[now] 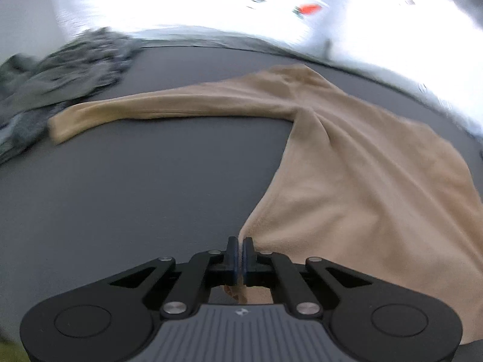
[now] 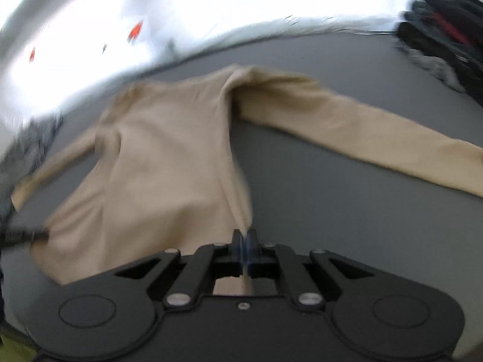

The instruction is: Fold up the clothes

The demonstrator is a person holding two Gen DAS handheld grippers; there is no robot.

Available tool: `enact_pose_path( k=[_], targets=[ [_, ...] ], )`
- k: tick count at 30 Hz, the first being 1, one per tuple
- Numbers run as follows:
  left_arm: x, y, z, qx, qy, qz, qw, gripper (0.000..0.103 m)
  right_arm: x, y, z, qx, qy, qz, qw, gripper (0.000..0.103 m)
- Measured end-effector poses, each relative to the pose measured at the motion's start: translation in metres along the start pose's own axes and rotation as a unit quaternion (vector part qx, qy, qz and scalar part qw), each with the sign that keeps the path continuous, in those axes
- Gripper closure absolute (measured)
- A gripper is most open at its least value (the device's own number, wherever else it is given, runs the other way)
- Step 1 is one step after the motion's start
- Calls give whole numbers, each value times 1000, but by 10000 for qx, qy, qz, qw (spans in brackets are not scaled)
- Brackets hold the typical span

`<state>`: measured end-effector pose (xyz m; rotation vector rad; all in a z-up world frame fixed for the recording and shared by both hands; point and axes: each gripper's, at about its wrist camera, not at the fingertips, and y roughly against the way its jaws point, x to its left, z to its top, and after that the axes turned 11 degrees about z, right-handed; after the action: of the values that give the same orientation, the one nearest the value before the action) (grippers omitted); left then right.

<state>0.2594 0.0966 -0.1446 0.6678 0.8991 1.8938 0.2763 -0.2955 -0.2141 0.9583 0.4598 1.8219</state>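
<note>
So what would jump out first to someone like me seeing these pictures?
A tan long-sleeved top spread on the dark grey table, sleeves stretched out. Each black gripper, left and right, is pinched shut on a bottom corner. Crumpled dark clothes lie far left.

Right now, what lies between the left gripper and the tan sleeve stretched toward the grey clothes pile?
Only bare dark tabletop, in the left wrist view.

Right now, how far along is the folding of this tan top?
Done: the top lies spread on the table, both sleeves out to the sides. In hand: the left gripper and right gripper are each shut on a bottom corner of it. Left: no fold shows yet, so sleeves and body remain, and other clothes wait in piles.
</note>
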Motion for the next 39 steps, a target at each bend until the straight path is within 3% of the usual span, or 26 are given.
enact_pose_path(
  k=[2, 6, 9, 11, 17, 24, 27, 32, 33, 34, 35, 37, 39],
  targets=[
    [19, 12, -8, 157, 198, -24, 9997, 100, -3, 17, -1, -23, -205, 75, 9998, 101],
    [35, 12, -30, 485, 414, -32, 9980, 98, 0, 7, -21, 490, -193, -117, 9985, 100],
    [31, 15, -31, 492, 500, 61, 9975, 92, 6, -2, -21, 630, 110, -428, 9970, 92],
    [22, 19, -26, 367, 415, 174, 9983, 80, 2, 2, -9, 390, 244, -465, 9979, 66],
    [-9, 26, -6, -25, 580, 602, 9965, 54, -57, -1, 38, 53, 635, -973, 9932, 63],
    [-99, 6, 12, 227, 484, 480, 9974, 36, -136, -14, 93, -154, 1164, -1691, 9786, 48],
    [-140, -5, 14, 409, 352, 304, 9981, 35, -167, -8, 97, -114, 1011, -1577, 9822, 43],
    [-198, -21, 7, 624, -274, 271, 9973, 35, -218, 3, 100, -27, 693, -1318, 9888, 33],
    [-205, -25, 5, 698, -362, 253, 9966, 32, -228, 5, 101, -10, 629, -1266, 9900, 34],
    [-210, -28, 3, 798, -451, 231, 9955, 30, -238, 7, 102, 8, 566, -1214, 9910, 46],
    [-217, -31, 1, 892, -564, 253, 9941, 27, -248, 9, 102, 25, 502, -1162, 9920, 67],
    [-225, -30, 0, 791, -730, 378, 9935, 25, -250, 11, 103, 58, 586, -971, 9935, 96],
    [-224, -34, 2, 882, -667, 377, 9931, 22, -245, 13, 108, -30, 754, -965, 9925, 96]
  ],
)
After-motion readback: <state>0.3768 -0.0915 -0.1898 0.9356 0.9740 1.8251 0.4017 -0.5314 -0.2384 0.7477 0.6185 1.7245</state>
